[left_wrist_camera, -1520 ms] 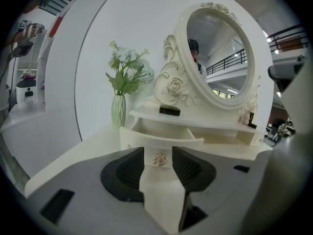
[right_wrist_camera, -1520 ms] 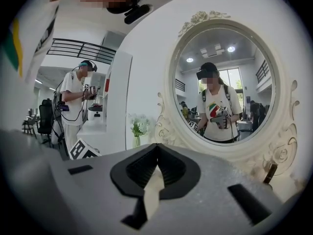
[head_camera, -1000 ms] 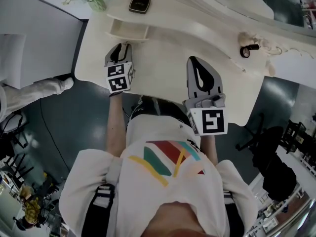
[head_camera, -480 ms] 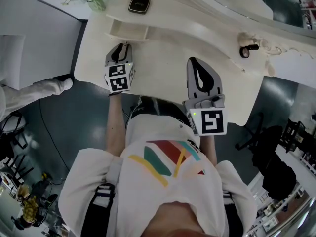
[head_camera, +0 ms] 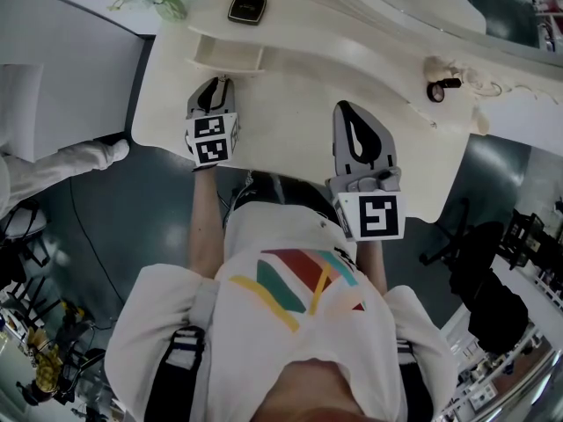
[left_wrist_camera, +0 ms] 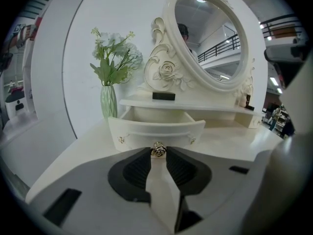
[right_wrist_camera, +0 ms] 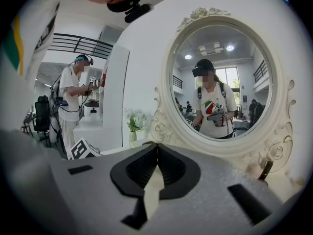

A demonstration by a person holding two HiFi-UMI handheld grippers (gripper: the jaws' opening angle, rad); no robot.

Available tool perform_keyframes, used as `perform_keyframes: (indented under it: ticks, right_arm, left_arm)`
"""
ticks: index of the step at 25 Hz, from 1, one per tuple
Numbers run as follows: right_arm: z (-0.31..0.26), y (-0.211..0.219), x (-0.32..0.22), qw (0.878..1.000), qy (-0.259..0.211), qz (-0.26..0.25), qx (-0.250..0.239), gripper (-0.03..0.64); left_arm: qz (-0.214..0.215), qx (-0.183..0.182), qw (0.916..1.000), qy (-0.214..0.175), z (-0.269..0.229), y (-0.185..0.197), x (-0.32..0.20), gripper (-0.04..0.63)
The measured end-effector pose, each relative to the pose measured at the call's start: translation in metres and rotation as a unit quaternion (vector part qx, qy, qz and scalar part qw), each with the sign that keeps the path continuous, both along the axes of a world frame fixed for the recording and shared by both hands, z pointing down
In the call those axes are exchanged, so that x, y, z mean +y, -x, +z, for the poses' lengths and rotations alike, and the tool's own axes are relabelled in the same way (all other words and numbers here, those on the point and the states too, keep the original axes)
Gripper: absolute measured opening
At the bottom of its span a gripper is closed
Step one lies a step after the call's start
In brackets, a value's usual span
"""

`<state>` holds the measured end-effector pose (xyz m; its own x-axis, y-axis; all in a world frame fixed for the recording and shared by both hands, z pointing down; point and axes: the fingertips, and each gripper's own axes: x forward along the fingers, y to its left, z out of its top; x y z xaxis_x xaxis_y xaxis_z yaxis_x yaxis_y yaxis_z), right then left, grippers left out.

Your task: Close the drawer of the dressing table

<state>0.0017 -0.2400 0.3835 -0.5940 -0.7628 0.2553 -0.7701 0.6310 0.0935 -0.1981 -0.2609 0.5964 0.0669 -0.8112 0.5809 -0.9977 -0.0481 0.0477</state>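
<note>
The cream dressing table's [head_camera: 299, 143] small drawer [head_camera: 229, 55] stands pulled out under the left shelf. In the left gripper view the drawer front [left_wrist_camera: 156, 127] faces me, and its gold rose knob [left_wrist_camera: 158, 150] sits right between my jaw tips. My left gripper [left_wrist_camera: 158, 153] has just been closing, and its tips now touch the knob on both sides. In the head view the left gripper [head_camera: 220, 83] points at the drawer. My right gripper [head_camera: 345, 106] hovers over the middle of the tabletop, shut and holding nothing [right_wrist_camera: 156, 147].
A vase of white flowers [left_wrist_camera: 108, 99] stands left of the drawer. A black case [head_camera: 249, 8] lies on the shelf above it. The oval mirror [right_wrist_camera: 222, 77] rises behind. A small dark tube [head_camera: 444, 84] lies at the right back.
</note>
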Motion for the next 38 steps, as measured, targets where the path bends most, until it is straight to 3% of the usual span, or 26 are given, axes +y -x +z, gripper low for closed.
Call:
perform_keyframes:
  ticks: [38]
  right_arm:
    - [0.002,-0.023,-0.014,0.999,0.004,0.041,0.004,0.0]
  left_arm:
    - [0.015,-0.027,0.9995,-0.002,-0.005,0.001,-0.044,0.092]
